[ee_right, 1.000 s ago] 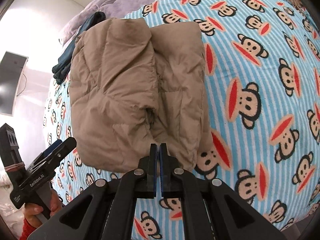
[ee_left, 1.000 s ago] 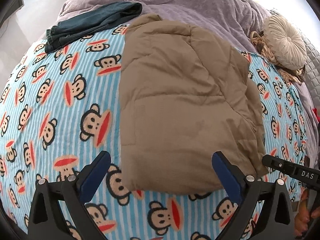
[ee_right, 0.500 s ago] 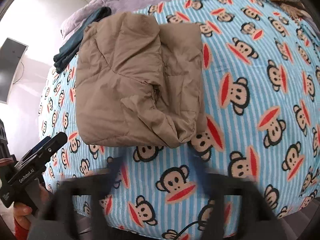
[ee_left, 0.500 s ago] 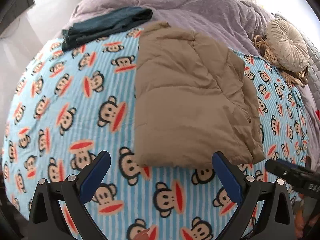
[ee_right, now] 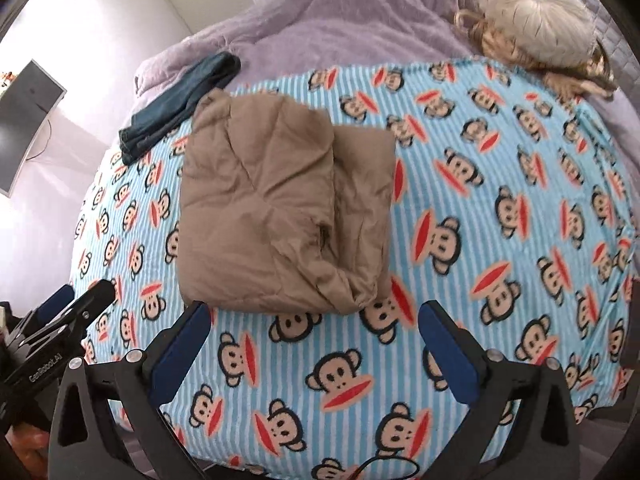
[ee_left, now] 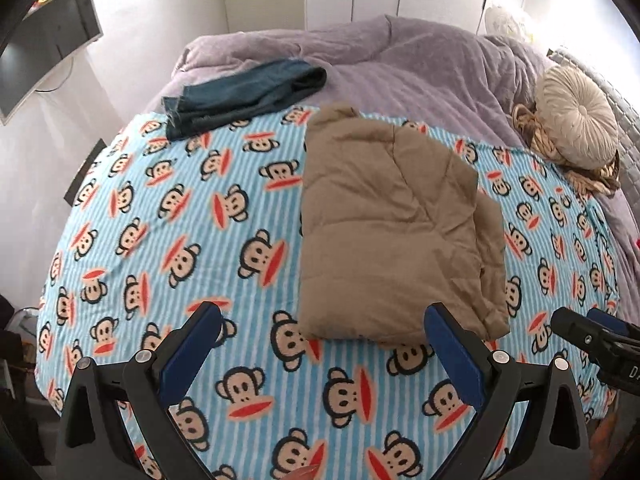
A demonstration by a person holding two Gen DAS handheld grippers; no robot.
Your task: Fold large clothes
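A tan quilted jacket (ee_left: 384, 232) (ee_right: 276, 212) lies folded into a thick rectangle on the blue striped monkey-print blanket (ee_left: 180, 248) (ee_right: 500, 240). My left gripper (ee_left: 320, 324) hangs open above the blanket, just short of the jacket's near edge, holding nothing. In the right wrist view my right gripper (ee_right: 314, 314) has its jaws opening to full width above the blanket in front of the jacket, with nothing between them. Each gripper shows at the edge of the other's view: the right gripper (ee_left: 592, 340) and the left gripper (ee_right: 68, 316).
Folded dark blue jeans (ee_left: 244, 96) (ee_right: 180, 100) lie at the far left where the lilac duvet (ee_left: 400, 56) begins. A round cream cushion (ee_left: 576, 120) (ee_right: 536, 12) sits far right. A wall screen (ee_left: 44, 40) hangs left, white cupboard doors behind.
My right gripper went from shut at the jacket's near edge to wide open. Both grippers rose and drew back, so the jacket looks smaller and more of the bed shows.
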